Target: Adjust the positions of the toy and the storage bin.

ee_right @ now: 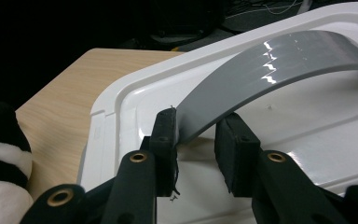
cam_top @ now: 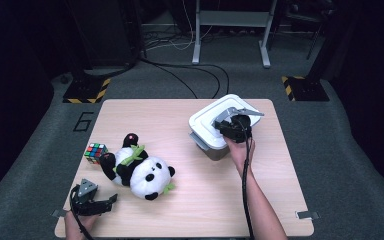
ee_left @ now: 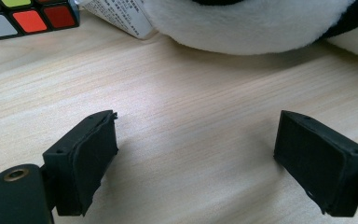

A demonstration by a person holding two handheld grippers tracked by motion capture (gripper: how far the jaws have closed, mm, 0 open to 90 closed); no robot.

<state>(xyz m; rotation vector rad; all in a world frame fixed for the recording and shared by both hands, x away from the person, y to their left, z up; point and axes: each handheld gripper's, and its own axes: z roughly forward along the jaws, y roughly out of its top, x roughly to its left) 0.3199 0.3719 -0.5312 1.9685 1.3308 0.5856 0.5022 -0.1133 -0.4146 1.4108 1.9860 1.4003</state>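
Two black pads (ee_right: 168,135) pinch glossy grey arched handle (ee_right: 279,60) — right claw (ee_right: 198,140).

You can read one sign: a large dark numeral "6" (cam_top: 83,121) marked on the grey floor (cam_top: 40,135) just off the table's far left corner. The panda's white sewn-in tag (ee_left: 116,16) carries print too small to read.
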